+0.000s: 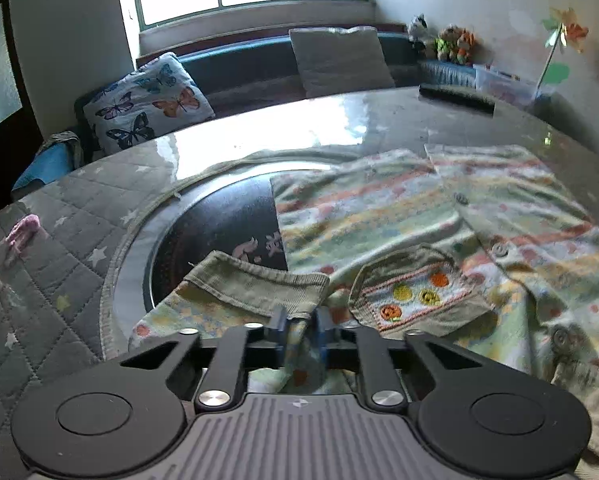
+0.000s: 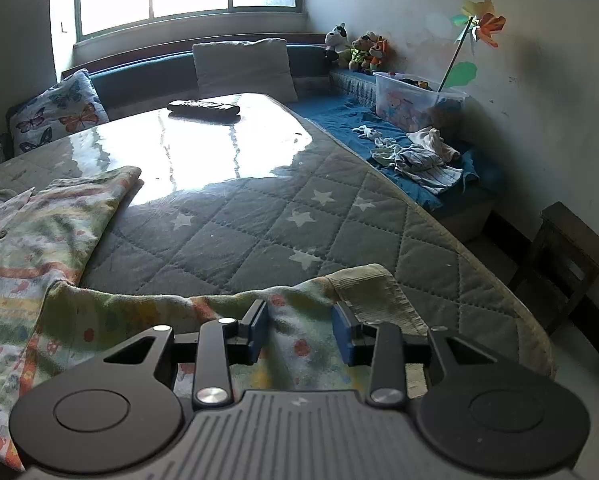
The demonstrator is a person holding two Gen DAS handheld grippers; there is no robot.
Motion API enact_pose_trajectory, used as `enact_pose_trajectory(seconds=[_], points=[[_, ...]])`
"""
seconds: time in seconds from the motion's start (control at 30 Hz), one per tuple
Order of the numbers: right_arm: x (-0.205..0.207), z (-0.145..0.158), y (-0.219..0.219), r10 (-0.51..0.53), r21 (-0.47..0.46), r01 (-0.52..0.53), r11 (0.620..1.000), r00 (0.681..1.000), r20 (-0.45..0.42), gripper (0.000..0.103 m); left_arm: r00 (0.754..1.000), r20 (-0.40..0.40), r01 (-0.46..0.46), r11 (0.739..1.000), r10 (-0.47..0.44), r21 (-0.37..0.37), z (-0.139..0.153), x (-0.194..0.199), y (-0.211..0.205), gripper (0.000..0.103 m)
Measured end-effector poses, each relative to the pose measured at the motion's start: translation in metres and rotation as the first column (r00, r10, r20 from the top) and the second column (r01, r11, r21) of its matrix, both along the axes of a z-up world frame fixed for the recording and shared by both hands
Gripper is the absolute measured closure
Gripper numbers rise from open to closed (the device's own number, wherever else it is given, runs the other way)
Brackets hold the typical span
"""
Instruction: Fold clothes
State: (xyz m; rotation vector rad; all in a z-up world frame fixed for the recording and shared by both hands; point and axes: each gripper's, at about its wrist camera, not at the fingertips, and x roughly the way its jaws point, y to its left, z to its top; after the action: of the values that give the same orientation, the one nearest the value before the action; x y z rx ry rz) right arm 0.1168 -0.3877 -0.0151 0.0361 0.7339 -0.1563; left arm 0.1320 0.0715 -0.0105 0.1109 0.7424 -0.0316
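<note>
A small pastel-striped button-up garment (image 1: 379,208) with olive ribbed cuffs lies spread on the quilted table (image 1: 59,208). My left gripper (image 1: 301,326) is shut on the sleeve fabric just behind its olive cuff (image 1: 251,280), the blue pads pinching a fold. A patterned pocket (image 1: 415,296) lies just right of it. In the right wrist view the garment (image 2: 39,232) fills the left side, and its other sleeve runs toward me. My right gripper (image 2: 301,320) is open, its fingers (image 2: 259,328) straddling that sleeve close to the ribbed cuff (image 2: 375,292).
A round black plate (image 1: 219,232) is set in the table under the garment. A remote (image 2: 203,109) lies at the far end. Cushions (image 2: 243,68), a toy box (image 2: 411,100) and loose clothes (image 2: 423,160) sit on the blue bench. A wooden stool (image 2: 567,256) stands right. A pink item (image 1: 21,234) lies left.
</note>
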Motion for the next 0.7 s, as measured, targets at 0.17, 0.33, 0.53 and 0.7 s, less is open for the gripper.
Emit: enact_pose_trajectory(seconds=[0.17, 0.33, 0.53, 0.7], points=[[0.001, 0.000, 0.001, -0.001, -0.001, 0.001, 1.000, 1.000, 0.002, 0.067, 0.994, 0.066, -0.086, 0.996, 0.087, -0.018, 0.015, -0.011, 0.018, 0.099], [0.001, 0.000, 0.002, -0.005, -0.002, 0.005, 1.000, 1.000, 0.002, 0.067, 0.971, 0.109, -0.211, 0.977, 0.215, -0.042, 0.028, -0.028, 0.050, 0.099], [-0.003, 0.002, 0.005, -0.002, 0.007, 0.002, 1.000, 1.000, 0.001, 0.064, 0.921, 0.124, -0.361, 0.928, 0.370, -0.091, 0.031, -0.058, 0.089, 0.099], [-0.011, 0.003, 0.008, 0.000, 0.023, 0.000, 1.000, 1.000, 0.001, 0.061, 0.871, 0.111, -0.464, 0.876, 0.478, -0.130, 0.025, -0.085, 0.113, 0.099]])
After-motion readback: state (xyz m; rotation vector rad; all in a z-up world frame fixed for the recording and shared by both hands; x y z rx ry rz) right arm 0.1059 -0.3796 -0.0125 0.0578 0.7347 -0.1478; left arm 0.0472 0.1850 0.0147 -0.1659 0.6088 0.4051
